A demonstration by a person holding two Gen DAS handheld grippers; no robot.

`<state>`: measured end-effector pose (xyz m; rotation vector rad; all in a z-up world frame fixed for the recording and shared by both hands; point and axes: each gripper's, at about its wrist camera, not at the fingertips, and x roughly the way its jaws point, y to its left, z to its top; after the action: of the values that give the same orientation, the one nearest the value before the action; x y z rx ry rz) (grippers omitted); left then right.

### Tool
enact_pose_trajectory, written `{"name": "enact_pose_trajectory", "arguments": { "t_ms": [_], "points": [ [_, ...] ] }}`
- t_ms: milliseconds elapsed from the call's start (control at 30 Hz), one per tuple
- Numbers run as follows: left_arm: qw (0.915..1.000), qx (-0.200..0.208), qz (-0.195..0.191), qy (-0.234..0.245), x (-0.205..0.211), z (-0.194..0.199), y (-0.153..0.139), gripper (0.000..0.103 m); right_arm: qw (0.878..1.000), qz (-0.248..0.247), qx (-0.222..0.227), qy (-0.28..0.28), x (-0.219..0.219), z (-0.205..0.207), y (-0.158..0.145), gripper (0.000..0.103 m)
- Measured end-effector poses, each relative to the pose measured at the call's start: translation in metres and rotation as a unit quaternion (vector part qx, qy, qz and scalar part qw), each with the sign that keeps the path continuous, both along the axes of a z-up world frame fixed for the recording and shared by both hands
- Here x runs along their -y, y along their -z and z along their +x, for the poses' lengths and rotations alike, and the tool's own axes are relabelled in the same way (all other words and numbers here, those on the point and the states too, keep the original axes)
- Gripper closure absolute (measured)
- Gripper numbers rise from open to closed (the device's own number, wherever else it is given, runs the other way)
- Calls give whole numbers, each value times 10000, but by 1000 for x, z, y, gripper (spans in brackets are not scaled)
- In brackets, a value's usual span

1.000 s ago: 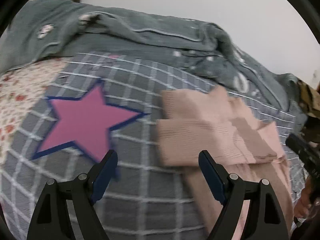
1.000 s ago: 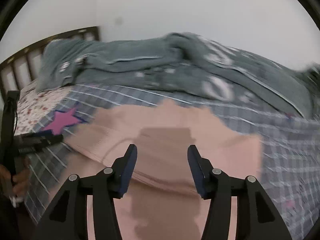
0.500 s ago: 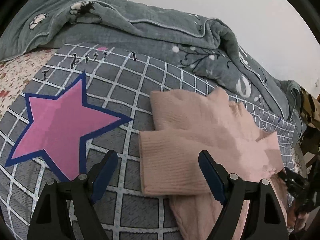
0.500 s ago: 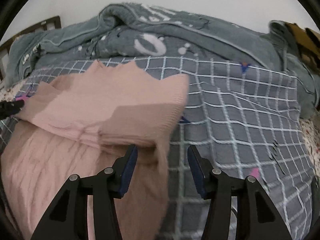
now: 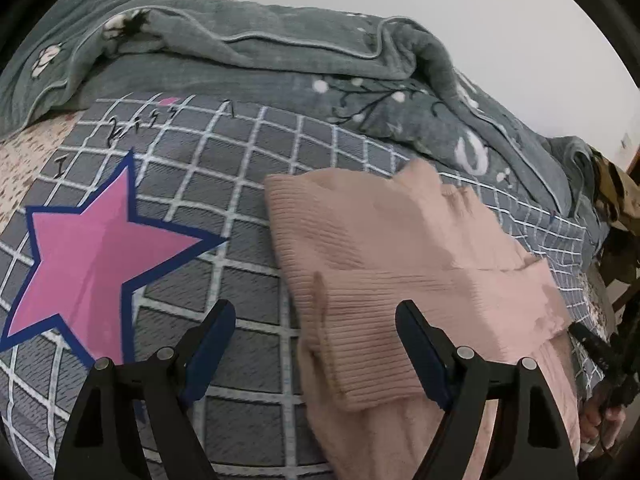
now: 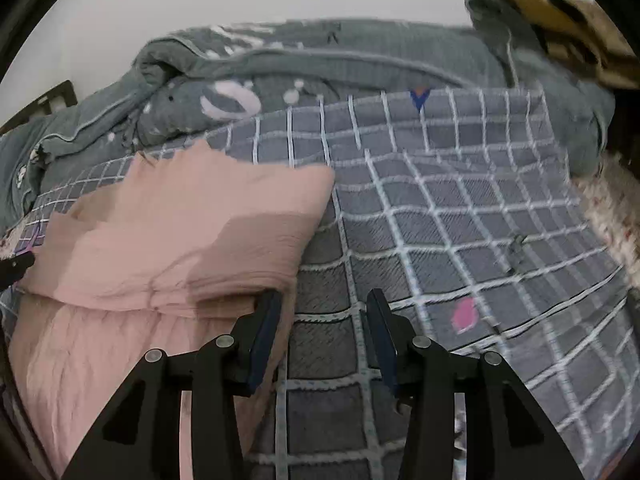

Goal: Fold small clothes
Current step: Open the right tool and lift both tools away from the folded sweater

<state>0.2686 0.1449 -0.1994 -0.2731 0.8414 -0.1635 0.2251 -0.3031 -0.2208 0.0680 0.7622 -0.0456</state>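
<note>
A pink ribbed knit garment (image 5: 400, 264) lies partly folded on a grey checked bedsheet (image 5: 224, 184), its sleeves laid across its body. It also shows in the right wrist view (image 6: 192, 232) at the left. My left gripper (image 5: 316, 344) is open and empty, straddling the garment's left edge near the folded sleeve cuff. My right gripper (image 6: 322, 328) is open and empty, over the sheet just off the garment's right edge, its left finger beside the fabric.
A big pink star (image 5: 92, 256) is printed on the sheet left of the garment. A rumpled grey quilt (image 5: 280, 52) lies along the far side by the white wall. A camouflage cloth (image 6: 568, 20) hangs at the far right.
Both grippers have shifted over the bed. The right one swung from above the garment's middle to its right edge. The left one moved right and closer, onto the garment's left edge.
</note>
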Motion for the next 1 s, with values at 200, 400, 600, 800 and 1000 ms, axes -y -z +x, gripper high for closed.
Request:
{"name": "enact_pose_trajectory", "arguments": {
  "t_ms": [200, 400, 600, 800, 1000],
  "points": [
    [9995, 237, 52, 191, 7, 4, -8, 46, 9981, -41, 510, -339, -11, -8, -31, 48],
    [9992, 132, 130, 351, 14, 14, -1, 82, 9984, -92, 305, -477, -36, 18, -18, 48],
    [9979, 537, 49, 367, 13, 8, -12, 93, 9990, -215, -263, -281, -41, 37, 9, 50],
    [9957, 909, 88, 141, 20, 27, -41, 94, 9995, -74, 89, -289, -37, 34, -7, 52],
    [9970, 476, 617, -25, 23, 40, -16, 93, 9994, -178, -171, -236, -39, 48, 6, 52]
  ]
}}
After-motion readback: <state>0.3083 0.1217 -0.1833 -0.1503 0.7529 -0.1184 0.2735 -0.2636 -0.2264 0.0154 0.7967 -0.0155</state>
